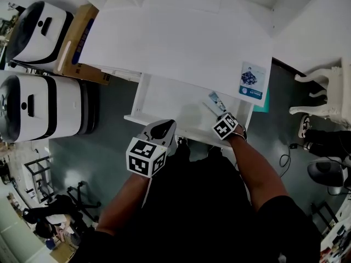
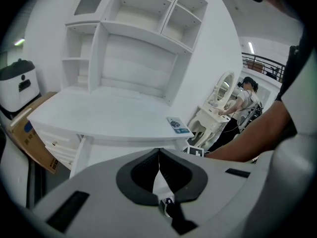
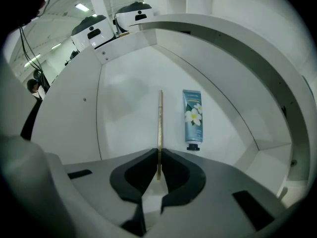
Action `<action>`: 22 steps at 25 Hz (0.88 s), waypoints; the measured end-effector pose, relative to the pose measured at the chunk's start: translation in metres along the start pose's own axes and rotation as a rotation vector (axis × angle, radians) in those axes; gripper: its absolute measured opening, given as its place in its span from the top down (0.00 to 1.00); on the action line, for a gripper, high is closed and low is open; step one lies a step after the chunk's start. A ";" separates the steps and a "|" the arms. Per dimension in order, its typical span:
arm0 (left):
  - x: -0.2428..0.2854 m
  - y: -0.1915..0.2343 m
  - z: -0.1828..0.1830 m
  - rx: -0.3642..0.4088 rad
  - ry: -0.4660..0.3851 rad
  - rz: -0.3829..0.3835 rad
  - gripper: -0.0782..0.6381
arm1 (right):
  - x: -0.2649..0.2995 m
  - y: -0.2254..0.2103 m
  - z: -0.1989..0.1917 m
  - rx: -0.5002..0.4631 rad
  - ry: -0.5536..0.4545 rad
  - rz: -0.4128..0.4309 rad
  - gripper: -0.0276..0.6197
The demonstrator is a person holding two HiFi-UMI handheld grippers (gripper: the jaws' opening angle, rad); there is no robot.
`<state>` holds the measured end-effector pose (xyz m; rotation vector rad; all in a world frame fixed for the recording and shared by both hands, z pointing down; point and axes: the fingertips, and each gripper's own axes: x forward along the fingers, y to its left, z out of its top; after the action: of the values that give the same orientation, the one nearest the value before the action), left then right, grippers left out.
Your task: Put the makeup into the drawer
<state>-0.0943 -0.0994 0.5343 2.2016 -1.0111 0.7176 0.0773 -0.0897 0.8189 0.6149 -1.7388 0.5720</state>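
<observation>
Right gripper (image 3: 159, 155): jaws pinched on the near end of a thin gold makeup pencil (image 3: 160, 118), aimed steeply down into the open drawer (image 3: 119, 108). The pencil runs straight out from the jaws toward the drawer's far wall. Its far tip looks close to the drawer floor; contact not resolvable.

Just right of the pencil, parallel and apart: a blue flower-print tube (image 3: 192, 114), flat on the floor, cap toward the near side.

Left gripper (image 2: 159, 157): jaws pressed together, nothing between, at the drawer's near left edge, facing the white desk (image 2: 109, 115). Card (image 2: 178, 125) on the desk's right edge.
</observation>
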 end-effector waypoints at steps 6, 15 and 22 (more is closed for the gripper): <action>-0.001 -0.002 -0.001 0.000 -0.006 -0.005 0.88 | 0.000 -0.001 0.000 0.030 -0.018 0.021 0.89; 0.007 -0.014 0.009 0.032 -0.028 -0.059 0.88 | -0.033 -0.002 0.009 0.101 -0.086 0.015 0.83; 0.013 -0.026 0.022 0.067 -0.053 -0.112 0.88 | -0.084 -0.005 0.031 0.161 -0.227 -0.020 0.83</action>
<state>-0.0616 -0.1069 0.5205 2.3255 -0.8927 0.6540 0.0771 -0.1047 0.7302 0.8360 -1.9083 0.6530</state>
